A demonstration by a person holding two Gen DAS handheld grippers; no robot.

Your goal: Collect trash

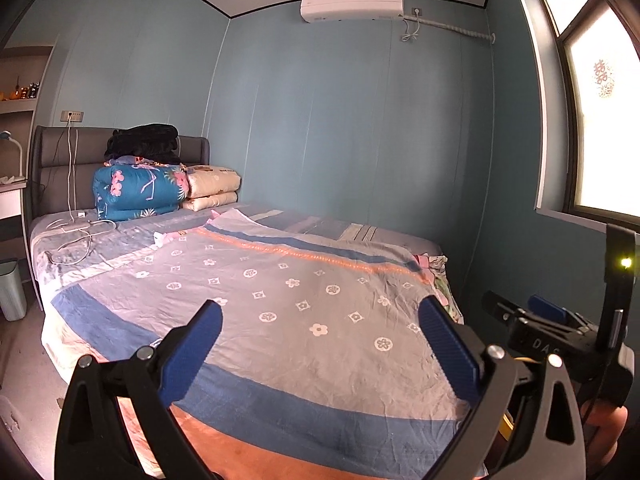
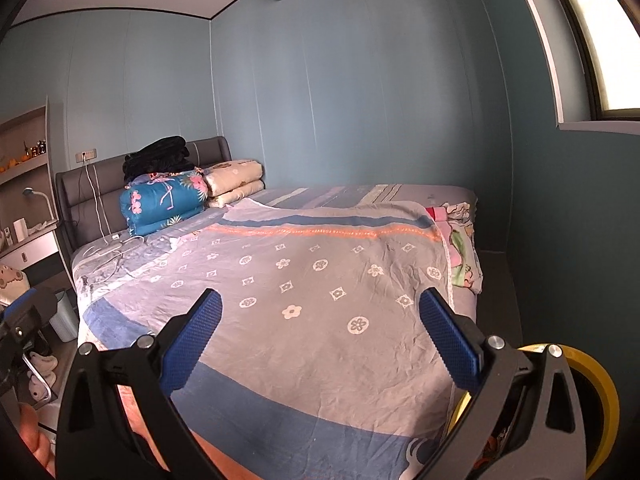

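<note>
1. Blue walls close in a bedroom, with one air conditioner (image 1: pixel 352 4) high on the far wall and one window (image 1: pixel 600 120) on the right.
2. One bed (image 1: pixel 280 300) fills most of what I see, spread with a flower-print sheet; it lies flat, with nothing on it that I would call trash.
3. At the headboard I count three folded bundles: one blue flamingo quilt (image 1: pixel 140 192), one cream quilt (image 1: pixel 212 188) touching its side, and one black blanket (image 1: pixel 144 142) on top.
4. One pale waste bin (image 1: pixel 12 292) stands on the floor beside the bed's head end, well apart from both my tools. I judge that is where trash belongs.
5. One roll of yellow tape (image 2: pixel 592 400) sits just behind my right tool; whether it counts as trash I cannot tell.
6. White charging cables (image 1: pixel 76 236) trail across the near pillow area; I cannot count them surely.
7. My left gripper (image 1: pixel 320 344) has its jaws wide apart, holding nothing.
8. My right gripper (image 2: pixel 320 340) likewise has its jaws spread and empty.
9. Progress, as I judge it: nothing is in hand and no trash shows, so either collecting is done or the search is still ahead.
</note>
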